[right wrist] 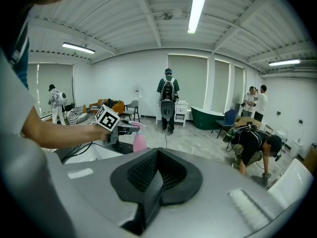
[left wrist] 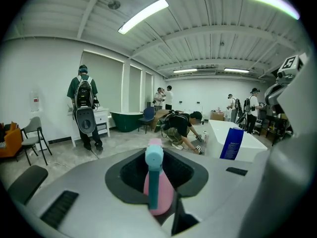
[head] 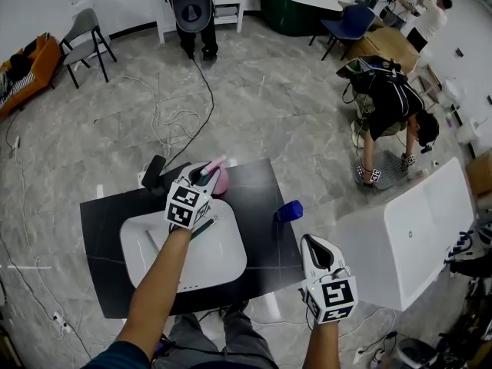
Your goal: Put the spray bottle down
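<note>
My left tongs point(head: 207, 174) are clamped on the smooth pink spray bottle point(head: 221, 181) with its teal trigger head. It stands upright at the far rim of the glossy white basin point(head: 224, 261) on the black table point(head: 260, 187). A blue container point(head: 290, 211) stands to the right, its print unreadable. My right tongs point(head: 314, 246) are closed and empty.
</note>
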{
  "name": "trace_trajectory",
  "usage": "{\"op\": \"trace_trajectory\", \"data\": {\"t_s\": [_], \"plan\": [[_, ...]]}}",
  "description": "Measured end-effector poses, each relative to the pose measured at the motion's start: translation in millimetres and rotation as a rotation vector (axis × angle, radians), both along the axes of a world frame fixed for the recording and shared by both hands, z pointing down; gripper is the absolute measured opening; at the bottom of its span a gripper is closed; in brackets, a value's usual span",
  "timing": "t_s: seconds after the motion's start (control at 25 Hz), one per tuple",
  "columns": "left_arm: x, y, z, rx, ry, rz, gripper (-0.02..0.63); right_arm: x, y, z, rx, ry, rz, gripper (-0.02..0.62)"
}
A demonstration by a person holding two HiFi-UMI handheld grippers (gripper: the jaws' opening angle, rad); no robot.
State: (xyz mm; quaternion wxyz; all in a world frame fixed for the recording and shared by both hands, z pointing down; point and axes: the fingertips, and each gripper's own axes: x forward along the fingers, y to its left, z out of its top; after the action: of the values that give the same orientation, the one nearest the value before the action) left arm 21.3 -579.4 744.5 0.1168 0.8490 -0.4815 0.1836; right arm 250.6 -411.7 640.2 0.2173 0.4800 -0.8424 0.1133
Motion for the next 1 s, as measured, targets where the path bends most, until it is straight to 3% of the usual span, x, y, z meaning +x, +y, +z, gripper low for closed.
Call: {"op": "trace_trajectory", "data": {"t_s": [0.16,0.6,1.0], "plan": [[0.1,1.4,1.0,-0.005,0.003,0.013,0.089,-1.0,1.7,-3.6,0.007,-0.002,0.003,0.009],[-8.6,16.8,-29.1,0.002,-0.009,0.058,0.23,-10.5,9.4,-31.1,0.035,-0.01,0.016,0.009],[-19.5,65.9,-119.7,0.119,0.044,0.101,0.233,-22.2,19.7,-75.9,0.086,-0.016,0.038,0.009]]}}
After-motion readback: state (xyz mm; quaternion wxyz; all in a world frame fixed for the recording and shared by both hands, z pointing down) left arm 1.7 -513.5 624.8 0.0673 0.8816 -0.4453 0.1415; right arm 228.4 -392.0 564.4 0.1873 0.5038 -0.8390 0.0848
